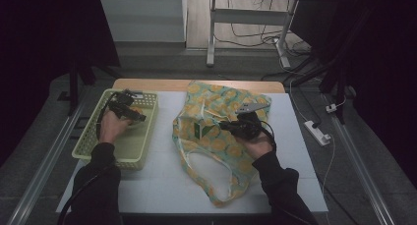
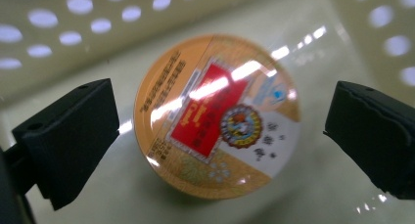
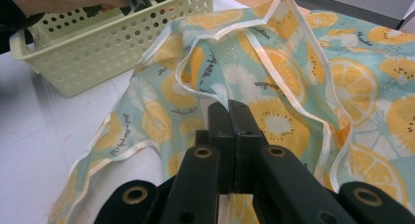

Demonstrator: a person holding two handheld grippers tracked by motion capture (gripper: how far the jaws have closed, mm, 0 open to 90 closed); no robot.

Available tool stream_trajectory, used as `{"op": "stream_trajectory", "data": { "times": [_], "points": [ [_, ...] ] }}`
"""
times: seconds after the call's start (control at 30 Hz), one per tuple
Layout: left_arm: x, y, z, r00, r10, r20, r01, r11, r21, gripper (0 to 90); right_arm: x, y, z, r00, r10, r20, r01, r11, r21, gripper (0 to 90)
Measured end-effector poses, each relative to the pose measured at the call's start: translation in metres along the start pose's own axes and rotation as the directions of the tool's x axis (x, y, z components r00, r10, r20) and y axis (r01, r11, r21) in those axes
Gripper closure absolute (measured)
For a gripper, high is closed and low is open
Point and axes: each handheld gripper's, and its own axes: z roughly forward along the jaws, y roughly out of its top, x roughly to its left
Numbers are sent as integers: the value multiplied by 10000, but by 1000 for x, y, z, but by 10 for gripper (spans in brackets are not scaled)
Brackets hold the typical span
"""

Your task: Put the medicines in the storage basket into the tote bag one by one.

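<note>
Here the left tool point(image 2: 220, 136) is hanging w/ jaws wide apart, straddling a round cup point(image 2: 218, 116) sitting in the pale-green perforated basket point(image 1: 91, 136) at the table's point(image 1: 162, 185) left side; pads not touching it. Cup is looking light, rigid-walled, glossy film lid probably slippery & dentable, so gripping the side walls below the rim seems best. Lid is showing orange, a red label, a white sector. Right tool point(image 3: 230, 111) is pinching the soft fruit-print bag point(image 3: 293, 77), jaws fully closed on the cloth.
</note>
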Motion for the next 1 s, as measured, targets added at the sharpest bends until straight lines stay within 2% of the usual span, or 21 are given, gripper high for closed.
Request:
{"op": "stream_trajectory", "data": {
  "times": [0.13, 0.23, 0.4, 0.47, 0.7, 0.87, 1.0],
  "points": [
    [1, 0, 2, 9996, -163, 209, 160, 9997, 159, 39, 0, 0, -1, 10000, -11, 6, 11, 10000, -5, 893],
    [-3, 0, 0, 9999, 33, -149, -28, 9993, 363, 196, 0, 0, 0, 10000, -24, 1, 24, 10000, 2, 893],
    [-3, 0, -2, 9996, -254, -153, 262, 9982, 538, 203, 1, 0, 0, 10000, -44, 3, 44, 10000, 1, 893],
    [-3, 0, -3, 9989, -333, -326, 352, 9976, 593, 204, 1, 1, -1, 10000, -27, -4, 27, 10000, -34, 893],
    [-4, -3, -23, 9980, -622, 132, 625, 9977, -248, 205, 0, 1, -1, 10000, -10, 3, 10, 10000, -91, 893],
    [-8, -6, -40, 9982, -495, 341, 517, 9964, -670, 206, 0, 1, -2, 10000, 4, -1, -4, 9999, -118, 893],
    [-15, -8, -55, 9981, -283, 556, 347, 9923, -1192, 206, 1, 1, -1, 10000, -7, 12, 7, 9999, -109, 893]
  ]
}}
